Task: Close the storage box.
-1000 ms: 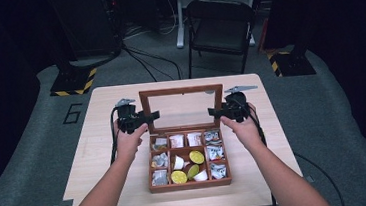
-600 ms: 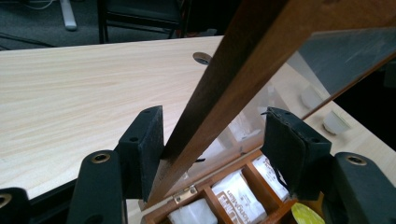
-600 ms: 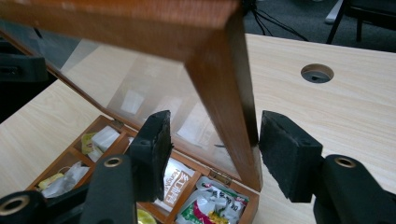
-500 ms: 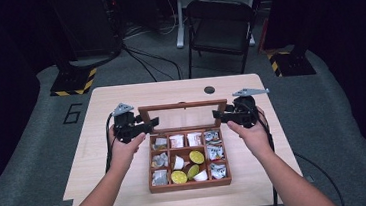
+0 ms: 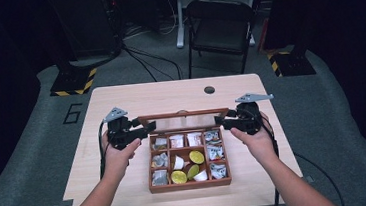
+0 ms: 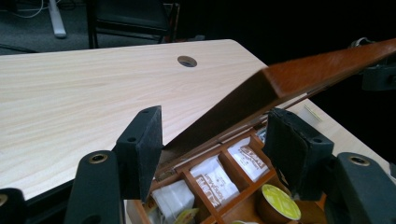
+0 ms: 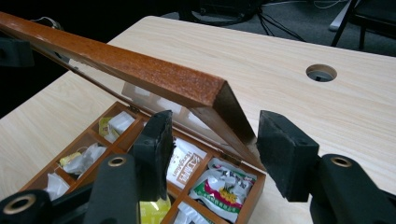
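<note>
Left gripper [image 5: 143,131] sits at the left end of the lid [image 5: 181,116], jaws spread; in the left gripper view [image 6: 212,149] the lid's side rail passes between the two pads with a gap on either side, no pad pressing on the wood. These jaws have just been opening. Right gripper [image 5: 224,121] sits at the lid's right end; in the right gripper view [image 7: 212,149] the lid corner [image 7: 219,100] stands between the pads, close to the left one, but I cannot tell whether it touches. Jaws parted, having just been closing, with the lid end between them.

The lid, a wooden frame with a clear pane, is tilted, hinged along the back edge of the wooden box [image 5: 190,183] and raised partway above it.

The box rests near the front middle of the table [image 5: 120,96], divided into a grid of compartments. Back row holds white sachets with brown print [image 6: 212,179]; right column holds foil packets [image 7: 219,186]; middle and front cells hold yellow-lidded capsules [image 5: 196,156].

Beyond the table: a round cable hole [image 5: 209,89] in the top, and a folding chair [image 5: 219,27] on the floor.
</note>
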The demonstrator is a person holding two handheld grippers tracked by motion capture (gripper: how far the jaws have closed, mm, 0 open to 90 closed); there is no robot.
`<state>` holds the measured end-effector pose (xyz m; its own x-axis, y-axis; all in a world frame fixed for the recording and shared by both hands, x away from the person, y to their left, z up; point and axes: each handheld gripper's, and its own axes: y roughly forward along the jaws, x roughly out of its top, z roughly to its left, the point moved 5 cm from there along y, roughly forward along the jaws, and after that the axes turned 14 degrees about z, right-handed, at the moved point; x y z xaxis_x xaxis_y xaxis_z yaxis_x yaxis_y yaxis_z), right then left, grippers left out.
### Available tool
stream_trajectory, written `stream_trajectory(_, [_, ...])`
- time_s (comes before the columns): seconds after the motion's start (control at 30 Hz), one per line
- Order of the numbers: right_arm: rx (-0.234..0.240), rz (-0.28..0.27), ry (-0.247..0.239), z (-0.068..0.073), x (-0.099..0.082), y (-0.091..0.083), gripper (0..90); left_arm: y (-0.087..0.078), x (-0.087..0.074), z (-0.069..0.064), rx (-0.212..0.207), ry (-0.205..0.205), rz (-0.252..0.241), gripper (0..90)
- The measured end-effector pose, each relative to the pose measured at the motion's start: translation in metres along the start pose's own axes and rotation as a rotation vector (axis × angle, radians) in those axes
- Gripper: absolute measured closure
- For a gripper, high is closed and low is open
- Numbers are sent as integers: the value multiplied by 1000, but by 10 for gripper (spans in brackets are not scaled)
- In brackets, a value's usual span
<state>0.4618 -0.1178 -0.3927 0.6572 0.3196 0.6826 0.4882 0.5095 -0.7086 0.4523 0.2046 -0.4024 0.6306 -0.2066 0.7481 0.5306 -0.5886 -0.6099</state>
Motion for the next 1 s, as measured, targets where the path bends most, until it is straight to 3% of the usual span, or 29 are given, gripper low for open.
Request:
stream_trajectory(0.2, [-3,-5,-18,4,-8,-7,476,-11,-3,-8,13,35,-7,380])
stream_trajectory(0.37, [0,-20,-29,9,-11,-12,491,-19,-12,-11,-5,24,-10,406])
stream_trajectory(0.6, [9,-17,-38,12,-22,-13,498,-22,-25,-14,-13,26,-14,430])
stream_trajectory(0.83, [36,-13,-33,16,-41,-14,496,-22,-47,-20,-13,66,2,425])
stream_trajectory(1.0, [28,-8,-58,21,-56,-15,498,-22,-58,-24,-8,85,16,426])
